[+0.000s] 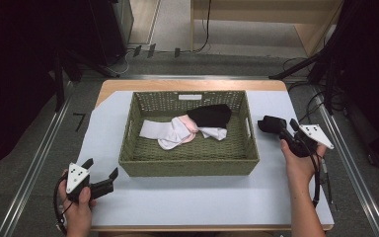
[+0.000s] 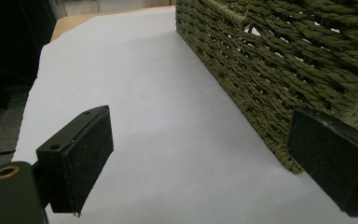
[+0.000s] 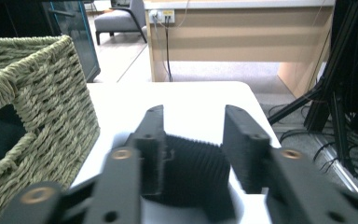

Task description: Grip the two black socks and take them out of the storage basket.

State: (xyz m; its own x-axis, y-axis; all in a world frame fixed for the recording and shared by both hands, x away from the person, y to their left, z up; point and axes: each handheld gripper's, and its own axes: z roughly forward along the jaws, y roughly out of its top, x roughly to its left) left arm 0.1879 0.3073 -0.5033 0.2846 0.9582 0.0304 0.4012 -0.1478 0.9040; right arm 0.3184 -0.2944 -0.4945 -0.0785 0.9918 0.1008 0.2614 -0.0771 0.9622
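A woven green basket (image 1: 187,165) sits mid-table with several socks inside: a black one (image 1: 212,115), a white one (image 1: 160,131) and a pale pink one (image 1: 191,124). To the right of the basket, my right gripper (image 1: 272,124) is low over the white table cover, with a black ribbed sock (image 3: 193,175) lying between its parted jaws. The left pad (image 3: 151,158) touches the fabric and the right pad stands just off it. Near the basket's front left corner my left gripper (image 1: 101,169) is open, its pads (image 2: 86,161) wide apart with nothing between them.
The basket wall (image 2: 270,79) runs close along the right of my left gripper. A white sheet (image 1: 187,197) covers the table. Beyond the far edge are a wooden desk (image 3: 233,37), cables and dark stands. Metal rails flank the table.
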